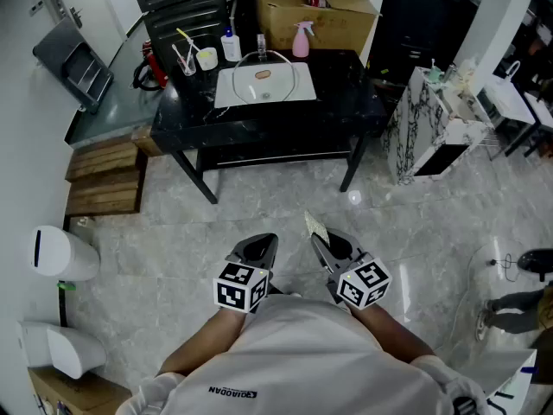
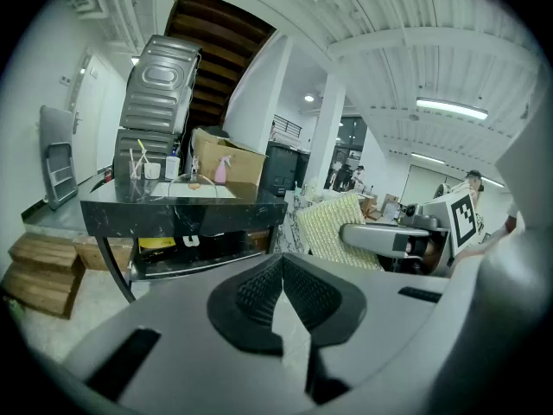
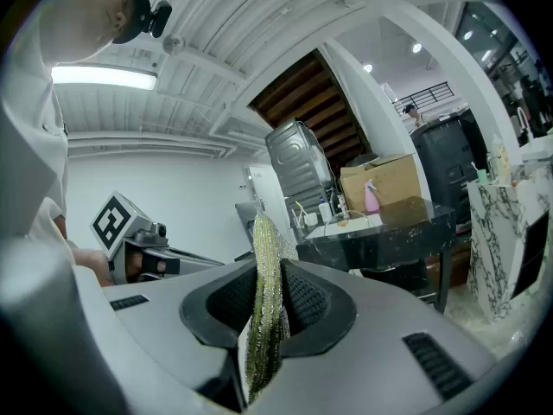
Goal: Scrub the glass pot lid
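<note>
The glass pot lid [image 1: 263, 74] lies on a white tray [image 1: 226, 92] on the black table [image 1: 276, 119], far ahead of me. In the left gripper view the glass pot lid [image 2: 192, 179] is small and distant. Both grippers are held close to my body above the floor. My left gripper [image 1: 262, 247] [image 2: 278, 268] is shut with nothing between its jaws. My right gripper [image 1: 324, 242] [image 3: 266, 275] is shut on a yellow-green scrub sponge [image 1: 314, 226] [image 3: 264, 249], which stands upright out of the jaws. The sponge [image 2: 333, 227] also appears in the left gripper view.
On the table stand a pink spray bottle [image 1: 301, 39], a white bottle [image 1: 230, 47] and a cup with brushes [image 1: 206, 58]. A cardboard box [image 1: 315, 7] sits behind. A marble-patterned cabinet [image 1: 423, 128] stands right, wooden steps [image 1: 104, 178] and white bins [image 1: 60, 254] left.
</note>
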`<state>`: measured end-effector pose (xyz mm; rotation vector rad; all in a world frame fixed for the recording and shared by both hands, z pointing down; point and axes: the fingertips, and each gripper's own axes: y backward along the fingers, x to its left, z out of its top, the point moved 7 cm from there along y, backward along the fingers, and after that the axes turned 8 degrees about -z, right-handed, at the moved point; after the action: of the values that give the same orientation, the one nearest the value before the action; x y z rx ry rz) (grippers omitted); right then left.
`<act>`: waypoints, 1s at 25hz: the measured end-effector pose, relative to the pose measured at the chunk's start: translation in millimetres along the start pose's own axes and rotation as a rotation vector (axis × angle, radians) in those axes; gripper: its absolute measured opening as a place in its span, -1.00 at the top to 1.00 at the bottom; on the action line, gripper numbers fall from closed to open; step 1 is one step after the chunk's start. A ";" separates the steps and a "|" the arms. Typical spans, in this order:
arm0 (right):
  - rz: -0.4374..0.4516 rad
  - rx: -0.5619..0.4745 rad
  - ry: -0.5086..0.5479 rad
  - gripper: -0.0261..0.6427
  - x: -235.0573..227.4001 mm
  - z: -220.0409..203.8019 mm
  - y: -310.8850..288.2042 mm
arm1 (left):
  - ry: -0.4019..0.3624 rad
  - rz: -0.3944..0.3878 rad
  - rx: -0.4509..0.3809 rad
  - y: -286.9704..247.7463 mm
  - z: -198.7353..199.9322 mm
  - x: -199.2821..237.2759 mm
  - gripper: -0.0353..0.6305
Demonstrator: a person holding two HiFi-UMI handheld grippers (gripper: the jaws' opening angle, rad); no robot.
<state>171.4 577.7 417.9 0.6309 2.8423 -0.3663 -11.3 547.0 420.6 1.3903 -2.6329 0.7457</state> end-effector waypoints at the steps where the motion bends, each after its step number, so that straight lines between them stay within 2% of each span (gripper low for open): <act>1: 0.000 0.000 0.001 0.66 -0.2 0.5 -0.1 | -0.001 0.000 0.000 -0.1 0.7 -0.2 0.85; 10: 0.005 -0.007 0.007 0.66 -3.5 5.2 -4.3 | -0.007 0.011 -0.011 -1.3 7.5 3.9 0.85; 15: 0.019 -0.022 -0.031 0.65 -5.7 8.3 -4.3 | -0.008 0.015 -0.010 -1.2 7.9 3.6 0.85; 25: 0.022 0.017 -0.058 0.65 -17.5 6.2 -14.8 | -0.013 0.026 -0.005 -8.0 13.2 11.0 0.85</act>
<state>181.4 556.2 419.4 0.6429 2.7780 -0.3990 -9.2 529.0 415.2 1.3669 -2.6656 0.7356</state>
